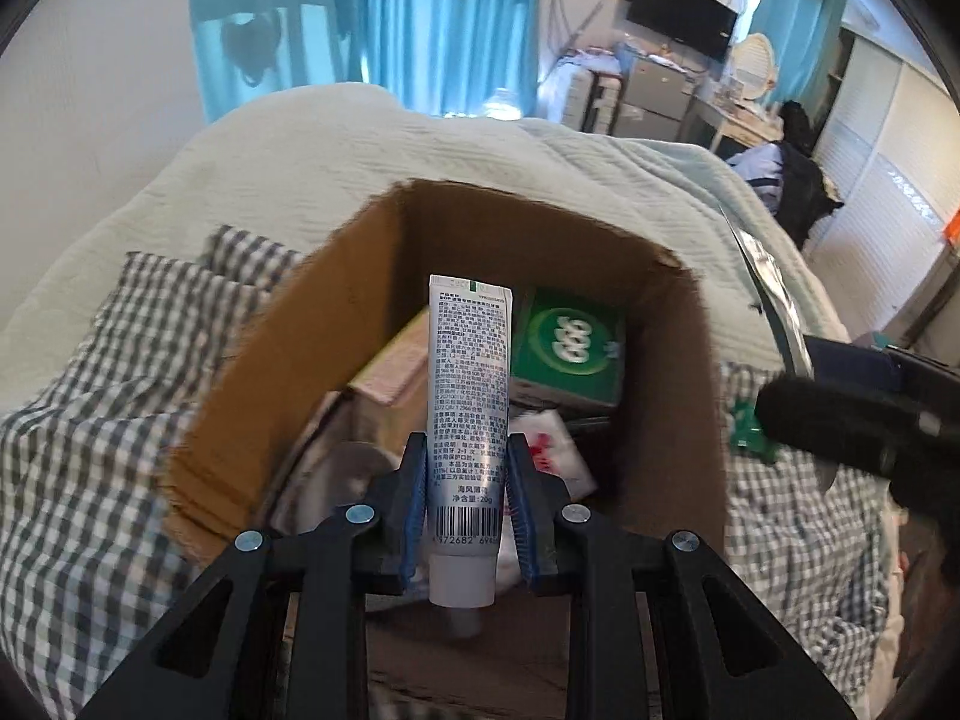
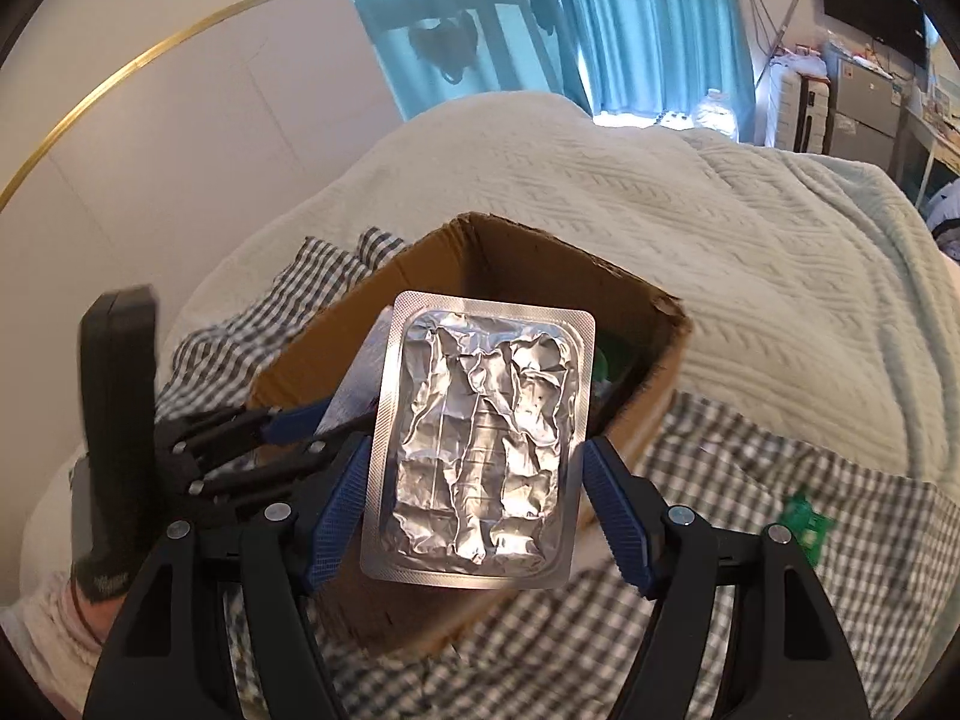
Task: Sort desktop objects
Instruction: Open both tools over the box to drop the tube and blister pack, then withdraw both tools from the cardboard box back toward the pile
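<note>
My left gripper [image 1: 467, 501] is clamped on a white tube [image 1: 468, 396] above the cardboard box [image 1: 252, 420]. My right gripper [image 2: 474, 510] pinches a foil blister pack [image 2: 480, 444] over the box's near right wall; a green carton [image 1: 570, 348] lies inside at the far end.

Home bedroom: bed [image 1: 360, 180], curtains [image 1: 450, 18], wall TV [image 1: 681, 12].

The white tube [image 1: 467, 420] carries dense Chinese small print too blurred to read; near its lower end stand "海风薄荷" and what looks like "净含量:20g", then a barcode with "972682 694". The green box [image 1: 570, 348] shows "999".
</note>
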### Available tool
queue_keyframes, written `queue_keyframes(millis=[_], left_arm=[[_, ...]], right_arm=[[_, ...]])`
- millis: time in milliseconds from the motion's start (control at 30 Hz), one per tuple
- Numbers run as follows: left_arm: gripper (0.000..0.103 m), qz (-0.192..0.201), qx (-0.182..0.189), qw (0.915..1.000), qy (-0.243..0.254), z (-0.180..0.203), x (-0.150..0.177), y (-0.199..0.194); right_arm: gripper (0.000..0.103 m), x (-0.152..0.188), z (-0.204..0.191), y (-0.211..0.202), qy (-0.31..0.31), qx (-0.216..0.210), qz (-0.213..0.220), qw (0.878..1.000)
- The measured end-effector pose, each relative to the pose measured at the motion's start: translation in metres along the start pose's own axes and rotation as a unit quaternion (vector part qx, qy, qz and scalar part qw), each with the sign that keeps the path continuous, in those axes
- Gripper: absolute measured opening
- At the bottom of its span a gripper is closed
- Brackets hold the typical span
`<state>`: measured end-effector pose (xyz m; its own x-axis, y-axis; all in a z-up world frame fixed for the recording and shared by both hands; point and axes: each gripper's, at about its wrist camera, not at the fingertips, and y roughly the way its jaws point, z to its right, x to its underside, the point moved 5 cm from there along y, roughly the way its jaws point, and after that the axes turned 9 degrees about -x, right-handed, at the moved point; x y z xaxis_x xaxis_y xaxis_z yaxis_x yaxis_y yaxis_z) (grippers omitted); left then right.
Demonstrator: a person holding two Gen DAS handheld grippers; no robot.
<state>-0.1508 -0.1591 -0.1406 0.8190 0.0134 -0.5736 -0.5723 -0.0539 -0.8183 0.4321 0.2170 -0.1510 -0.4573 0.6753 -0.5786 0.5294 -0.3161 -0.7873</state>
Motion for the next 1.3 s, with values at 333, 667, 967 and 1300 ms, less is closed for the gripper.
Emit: queue_keyframes(millis=[333, 667, 967, 1300], left_arm=[[0.065, 0.006, -0.029, 0.9995, -0.008, -0.012, 0.001, -0.008], [0.078, 0.065, 0.102, 0.9873, 0.103, 0.108, 0.016, -0.072], [0.087, 0.025, 0.141, 0.9648, 0.221, 0.21, 0.079, -0.034], [0.087, 0.002, 0.036, 0.9757, 0.216, 0.206, 0.097, 0.052]], right_arm=[[0.08, 0.004, 0.04, -0.041, 0.043, 0.039, 0.031, 0.998], [0.081, 0.033, 0.108, -0.11, 0.109, 0.097, 0.071, 0.987], [0.081, 0.064, 0.158, -0.138, 0.127, 0.129, 0.074, 0.981], [0.081, 0.109, 0.204, -0.129, 0.156, 0.134, 0.037, 0.978]])
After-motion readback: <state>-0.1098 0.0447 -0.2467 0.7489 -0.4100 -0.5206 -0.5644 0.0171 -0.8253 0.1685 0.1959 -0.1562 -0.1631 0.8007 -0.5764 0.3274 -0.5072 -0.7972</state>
